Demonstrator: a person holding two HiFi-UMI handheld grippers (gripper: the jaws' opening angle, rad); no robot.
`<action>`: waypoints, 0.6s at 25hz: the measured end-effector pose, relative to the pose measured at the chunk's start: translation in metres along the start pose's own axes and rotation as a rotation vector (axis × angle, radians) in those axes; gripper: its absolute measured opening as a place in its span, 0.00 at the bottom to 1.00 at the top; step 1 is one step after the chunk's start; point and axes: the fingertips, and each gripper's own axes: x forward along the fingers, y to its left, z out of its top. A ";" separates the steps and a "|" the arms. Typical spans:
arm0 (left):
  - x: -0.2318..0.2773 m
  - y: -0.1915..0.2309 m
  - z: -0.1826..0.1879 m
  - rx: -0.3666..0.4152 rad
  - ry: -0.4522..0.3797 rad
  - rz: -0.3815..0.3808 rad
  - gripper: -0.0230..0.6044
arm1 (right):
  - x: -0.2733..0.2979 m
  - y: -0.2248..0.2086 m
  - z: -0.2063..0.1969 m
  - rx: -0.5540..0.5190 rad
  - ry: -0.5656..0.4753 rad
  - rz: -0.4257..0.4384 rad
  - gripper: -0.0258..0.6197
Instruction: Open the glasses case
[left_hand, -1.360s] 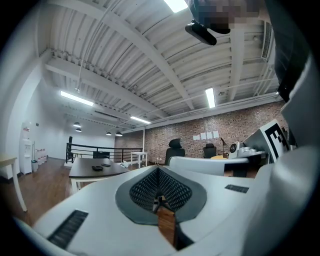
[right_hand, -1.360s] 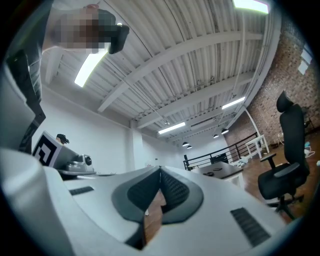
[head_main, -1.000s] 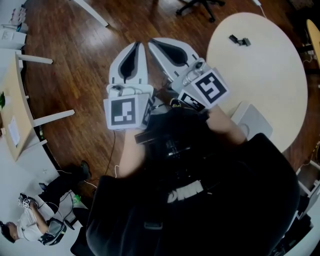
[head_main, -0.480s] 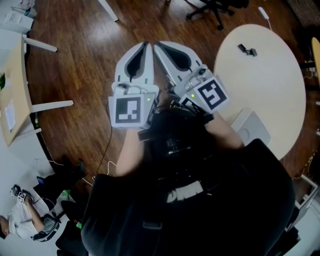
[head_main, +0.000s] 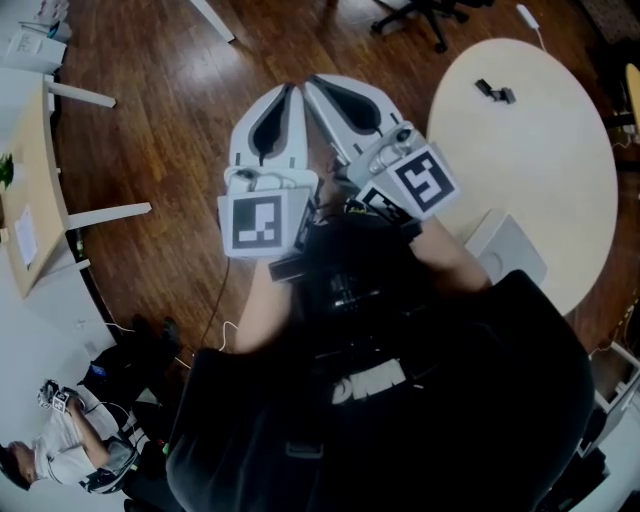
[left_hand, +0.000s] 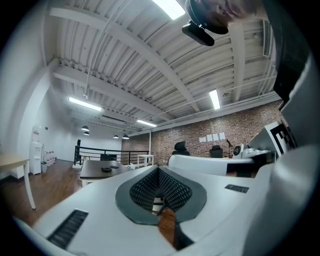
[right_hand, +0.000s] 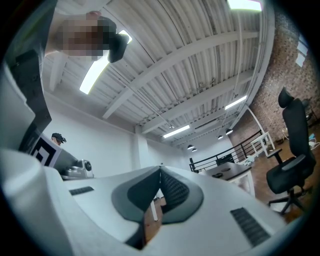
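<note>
the left gripper (head_main: 291, 88) and the right gripper (head_main: 309, 81) are held side by side in front of the person's chest, above the wooden floor (head_main: 160, 130), with their tips nearly touching. in each gripper view the jaws are seen pressed together, with nothing between the pads. both grippers are kept well apart from the round pale surface (head_main: 560, 170) at the right. on the far part of that surface a small dark object (head_main: 495, 91) is seen, too small for it to be told whether it is the glasses case. a pale flat rectangular thing (head_main: 507, 250) is laid at the near edge of the same surface, just beside the person's right forearm. an office chair (head_main: 420, 12) is seen beyond the surface.
</note>
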 end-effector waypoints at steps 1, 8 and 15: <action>0.000 0.001 0.001 -0.005 -0.005 0.002 0.04 | 0.000 0.001 0.000 0.004 -0.001 0.003 0.04; 0.000 0.002 0.003 0.007 -0.014 0.009 0.04 | 0.001 0.003 0.005 0.012 -0.020 0.017 0.04; 0.000 0.000 0.003 0.016 0.006 0.010 0.04 | 0.003 0.006 0.010 0.018 -0.031 0.029 0.04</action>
